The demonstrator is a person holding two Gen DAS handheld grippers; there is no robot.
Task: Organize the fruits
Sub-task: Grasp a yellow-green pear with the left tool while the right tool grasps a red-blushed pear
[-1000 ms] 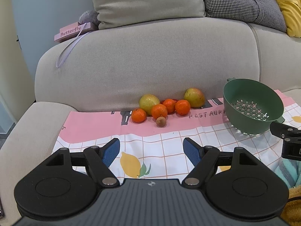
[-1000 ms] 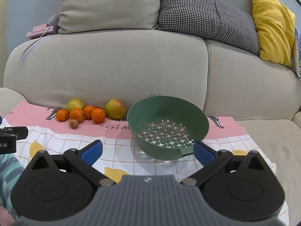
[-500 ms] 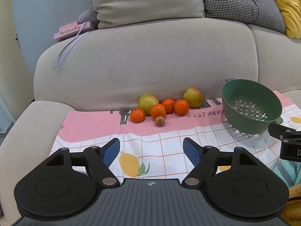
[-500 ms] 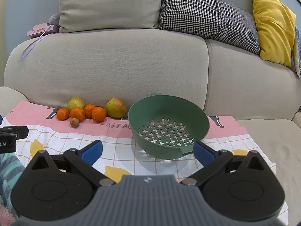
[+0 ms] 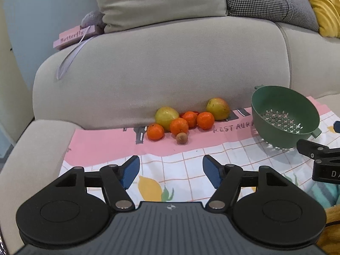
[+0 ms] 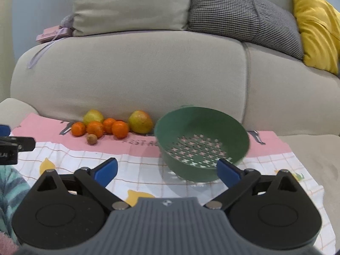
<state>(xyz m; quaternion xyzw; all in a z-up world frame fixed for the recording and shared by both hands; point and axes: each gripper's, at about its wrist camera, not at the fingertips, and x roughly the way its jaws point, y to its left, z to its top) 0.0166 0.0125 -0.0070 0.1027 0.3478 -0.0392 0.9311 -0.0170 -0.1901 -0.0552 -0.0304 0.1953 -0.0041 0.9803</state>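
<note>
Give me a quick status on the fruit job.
Left tool open, empty; right tool open, empty. Fruit pile on patterned cloth, untouched. Green plastic colander empty. Nothing blocking.

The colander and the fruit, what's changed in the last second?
Only the cameras moved: the right gripper has closed in on the green colander, and the left gripper eased nearer the fruit pile. Both remain open and empty; the fruit hasn't moved.

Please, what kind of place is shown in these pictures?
Probably a home living room: a beige sofa with throw cushions, and a printed cloth spread on its seat holding fruit beside a green colander.
</note>
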